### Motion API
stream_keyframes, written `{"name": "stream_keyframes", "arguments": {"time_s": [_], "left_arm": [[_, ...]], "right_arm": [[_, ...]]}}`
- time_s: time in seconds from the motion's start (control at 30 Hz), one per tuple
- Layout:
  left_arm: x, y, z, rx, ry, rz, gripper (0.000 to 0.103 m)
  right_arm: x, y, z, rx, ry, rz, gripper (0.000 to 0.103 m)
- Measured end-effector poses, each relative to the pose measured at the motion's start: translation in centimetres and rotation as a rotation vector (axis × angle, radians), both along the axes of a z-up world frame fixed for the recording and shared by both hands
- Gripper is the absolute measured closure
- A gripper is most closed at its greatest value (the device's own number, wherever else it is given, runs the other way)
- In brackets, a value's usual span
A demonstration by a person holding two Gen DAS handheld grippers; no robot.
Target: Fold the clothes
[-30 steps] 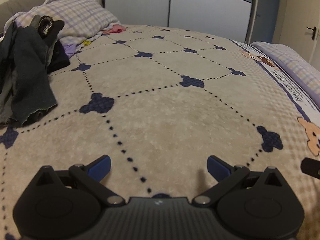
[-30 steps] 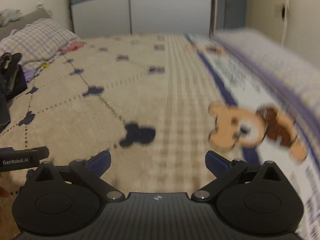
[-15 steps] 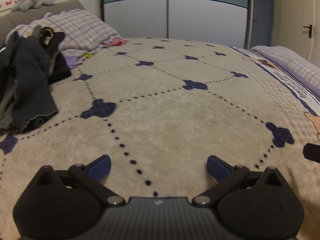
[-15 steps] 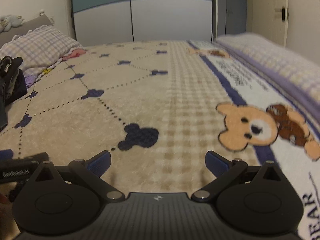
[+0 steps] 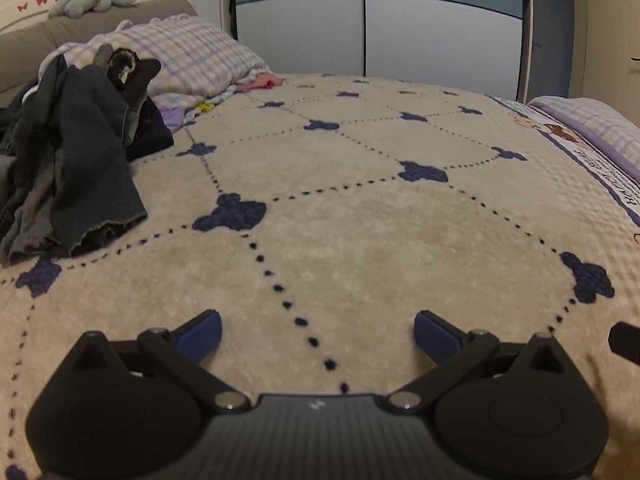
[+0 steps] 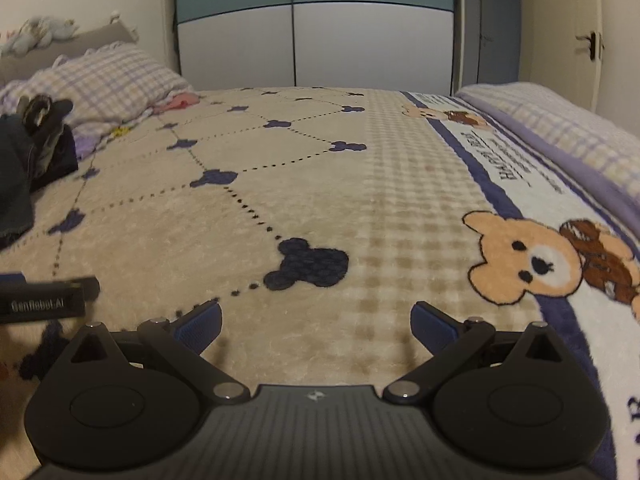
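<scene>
Both the left gripper (image 5: 318, 330) and right gripper (image 6: 316, 320) hover spread and empty over the beige blanket (image 5: 360, 220), apparently readying to fetch from the dark clothes pile (image 5: 76, 168) beside the plaid pillow (image 5: 188, 60).

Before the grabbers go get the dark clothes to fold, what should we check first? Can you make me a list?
1. Left gripper open and empty: ok, blue fingers spread, only blanket between them.
2. Right gripper open and empty: ok.
3. Pile of dark clothes in sight: ok, heaped at the left beside the checked pillow.
4. Room on the blanket to spread a garment: ok, the middle is bare.
5. One garment can be lifted alone: cannot tell, the pieces lie tangled together.
6. Which gripper is nearer the pile: the left; the right view shows only the pile's edge.
</scene>
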State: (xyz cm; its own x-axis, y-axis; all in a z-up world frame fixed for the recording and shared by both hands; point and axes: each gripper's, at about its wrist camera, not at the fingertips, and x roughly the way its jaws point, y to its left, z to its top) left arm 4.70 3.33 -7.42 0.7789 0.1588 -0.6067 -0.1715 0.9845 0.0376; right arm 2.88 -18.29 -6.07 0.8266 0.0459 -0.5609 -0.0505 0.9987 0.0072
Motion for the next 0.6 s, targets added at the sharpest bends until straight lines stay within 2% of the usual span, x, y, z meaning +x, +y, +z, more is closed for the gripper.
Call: {"name": "stream_keyframes", "arguments": {"time_s": [0.23, 0.4, 0.6], "left_arm": [[0.3, -0.8, -0.3, 0.028, 0.005, -0.058, 0.000], [0.5, -0.9, -0.6, 0.025, 0.003, -0.061, 0.000], [0.5, -0.9, -0.7, 0.027, -0.004, -0.062, 0.000]], "right_arm": [[0.3, -0.1, -0.6, -0.011, 0.017, -0.049, 0.000], [0.6, -0.6, -1.4, -0.018, 0.052, -0.109, 0.000], [0.7, -1.2, -2.1, 0.006, 0.062, -0.119, 0.000]]}}
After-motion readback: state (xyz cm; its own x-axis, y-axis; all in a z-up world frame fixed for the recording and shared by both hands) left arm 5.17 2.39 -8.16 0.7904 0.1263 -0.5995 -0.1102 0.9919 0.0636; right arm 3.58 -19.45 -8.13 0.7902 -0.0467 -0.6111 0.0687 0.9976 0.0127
